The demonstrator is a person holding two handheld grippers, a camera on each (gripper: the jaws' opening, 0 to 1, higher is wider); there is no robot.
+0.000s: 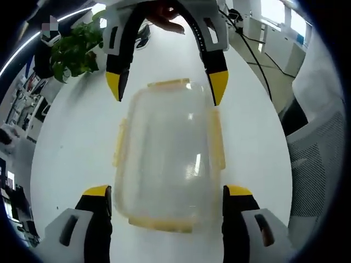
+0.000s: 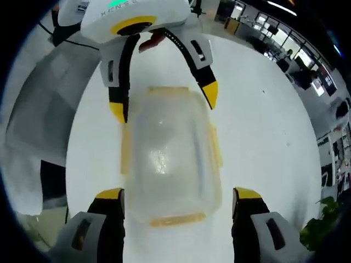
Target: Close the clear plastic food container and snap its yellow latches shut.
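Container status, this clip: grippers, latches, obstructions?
Left gripper and right gripper open, straddling opposite ends of the container. Lid on; yellow latches look unsnapped. White table; nothing in the way.

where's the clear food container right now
The clear food container sits on the white table between the two open grippers, which face each other across it; in the left gripper view it lies between the left gripper and right gripper.

Clear container, lid on, yellow latches unsnapped.

clear container on the white table — right tongs spread astride it; left tongs opposite
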